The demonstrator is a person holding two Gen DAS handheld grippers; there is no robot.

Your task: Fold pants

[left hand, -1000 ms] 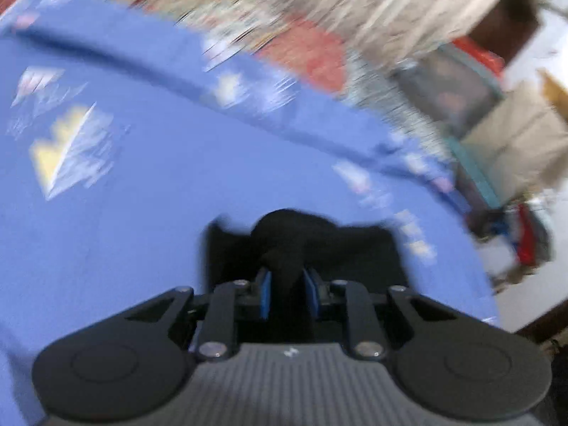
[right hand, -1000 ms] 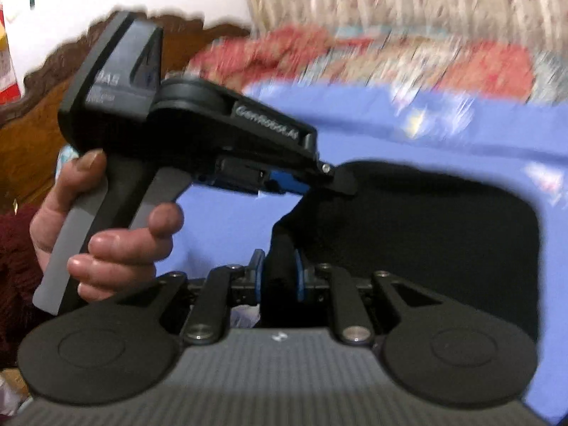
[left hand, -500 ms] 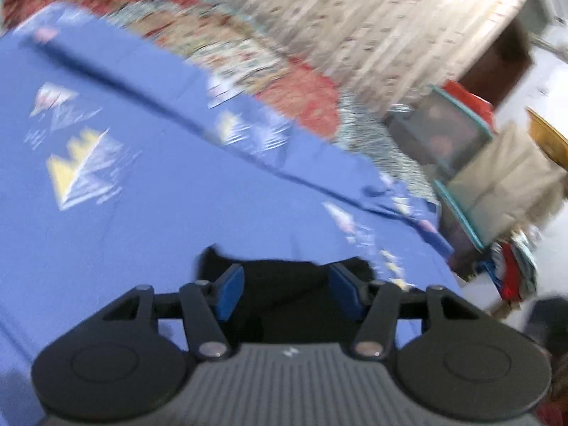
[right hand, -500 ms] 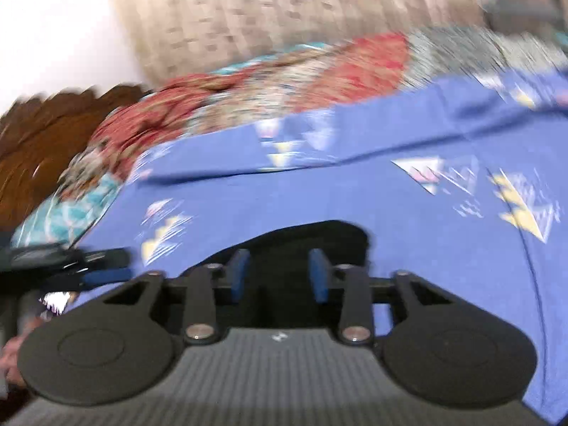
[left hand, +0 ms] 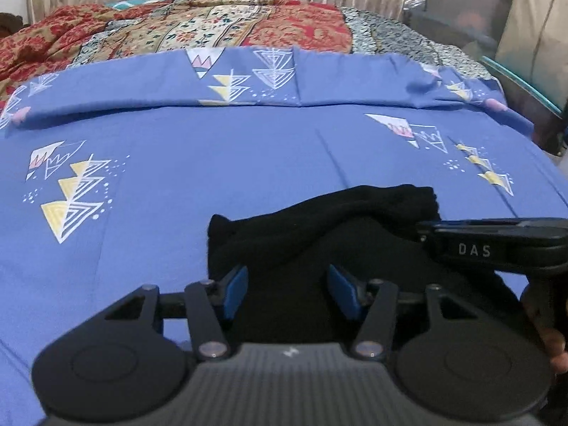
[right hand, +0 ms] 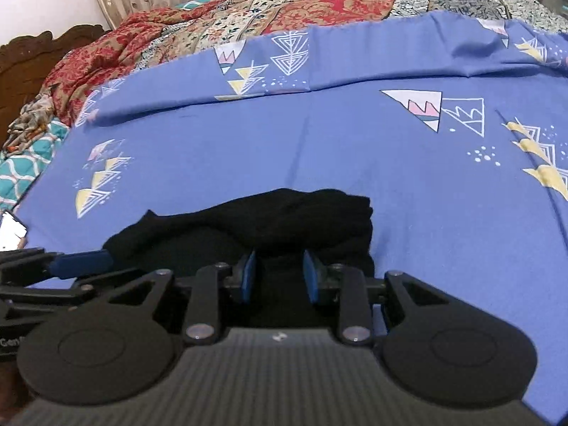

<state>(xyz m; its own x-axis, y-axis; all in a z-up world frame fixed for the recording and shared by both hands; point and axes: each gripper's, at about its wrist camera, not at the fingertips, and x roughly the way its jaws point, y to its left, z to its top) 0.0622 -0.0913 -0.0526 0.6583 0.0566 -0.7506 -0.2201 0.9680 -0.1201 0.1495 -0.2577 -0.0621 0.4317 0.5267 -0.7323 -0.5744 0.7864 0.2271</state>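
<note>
The black pants [left hand: 319,220] lie as a folded, rumpled bundle on the blue bedsheet [left hand: 213,163], close to its near edge. My left gripper [left hand: 287,284] hangs just over the bundle's near left part. Its jaws stand open and the blue pads do not press the cloth below them. In the right wrist view the pants [right hand: 284,213] sit in front of my right gripper [right hand: 278,271], which is open too, with black cloth under the gap. The two grippers are side by side; a blue pad [right hand: 81,264] of the left one shows at the left edge.
The sheet [right hand: 284,142] carries triangle prints and has a folded-back strip at the far side. Behind it lies a red patterned quilt [left hand: 177,32] before a curtain. A wooden headboard [right hand: 35,49] is at the left, storage boxes [left hand: 472,3] at the right.
A second ago both grippers were shut on black cloth held up off the bed. Both have since opened and let go, and the pants now lie on the sheet.
</note>
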